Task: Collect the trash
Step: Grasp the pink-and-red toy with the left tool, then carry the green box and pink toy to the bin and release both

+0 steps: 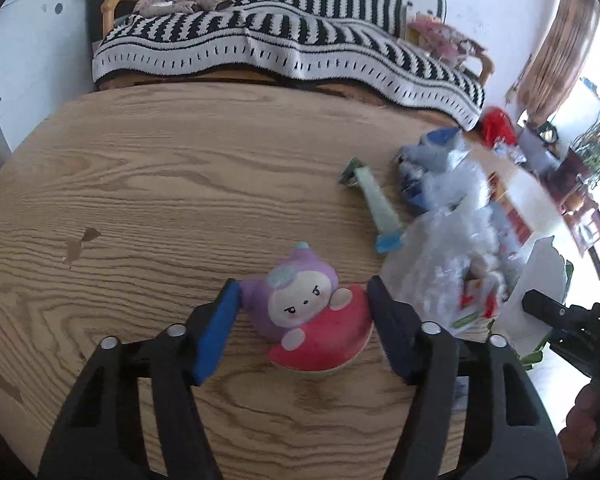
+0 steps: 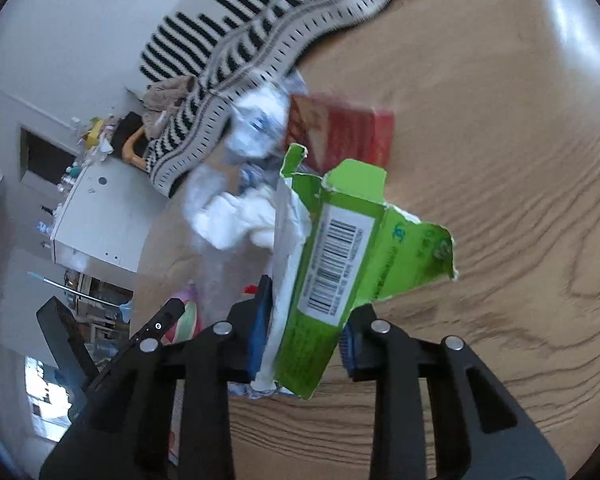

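Right wrist view: right gripper (image 2: 306,330) fingers pinching a torn green carton (image 2: 340,256) above the bench (image 2: 500,120). Light, crushable, grab the folded spine. Left gripper (image 1: 300,312) is spread around a squishy toy (image 1: 312,316).

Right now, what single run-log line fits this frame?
left gripper: around plush toy on table | right gripper: shut on green carton | trash pile: remaining
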`<state>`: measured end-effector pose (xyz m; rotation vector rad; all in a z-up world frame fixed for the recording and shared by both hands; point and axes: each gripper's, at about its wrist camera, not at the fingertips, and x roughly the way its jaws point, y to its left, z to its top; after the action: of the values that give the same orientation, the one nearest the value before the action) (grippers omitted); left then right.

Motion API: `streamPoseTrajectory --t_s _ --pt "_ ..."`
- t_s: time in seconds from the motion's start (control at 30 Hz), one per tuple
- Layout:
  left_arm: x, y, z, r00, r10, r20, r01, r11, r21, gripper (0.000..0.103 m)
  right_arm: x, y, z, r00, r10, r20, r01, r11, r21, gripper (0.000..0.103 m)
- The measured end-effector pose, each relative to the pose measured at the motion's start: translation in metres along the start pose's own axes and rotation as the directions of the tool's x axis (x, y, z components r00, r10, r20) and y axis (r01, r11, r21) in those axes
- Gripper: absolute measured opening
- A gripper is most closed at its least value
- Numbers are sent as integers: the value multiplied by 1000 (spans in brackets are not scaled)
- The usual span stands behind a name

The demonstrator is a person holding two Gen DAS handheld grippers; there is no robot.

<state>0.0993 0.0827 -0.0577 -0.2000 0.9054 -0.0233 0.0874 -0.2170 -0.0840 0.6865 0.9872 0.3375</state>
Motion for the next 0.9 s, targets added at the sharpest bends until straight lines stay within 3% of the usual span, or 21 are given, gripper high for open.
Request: streamPoseTrajectory --t_s 0.07,0.5,0.73,0.9 --pt "-8 -4 2 1000 -3 21 3 1000 9 51 -12 6 1 1000 3 27 -2 1000 -29 30" --pt "-28 -59 10 996 -44 72 41 999 35 49 -53 -6 7 995 -38 94 45 996 -74 30" --pt "-44 -148 3 982 -154 106 140 981 132 49 -130 -51 5 978 -107 181 118 992 -50 30" --pt "-52 -235 -18 952 -299 69 276 933 230 50 -196 -102 -8 949 -212 232 215 976 9 30"
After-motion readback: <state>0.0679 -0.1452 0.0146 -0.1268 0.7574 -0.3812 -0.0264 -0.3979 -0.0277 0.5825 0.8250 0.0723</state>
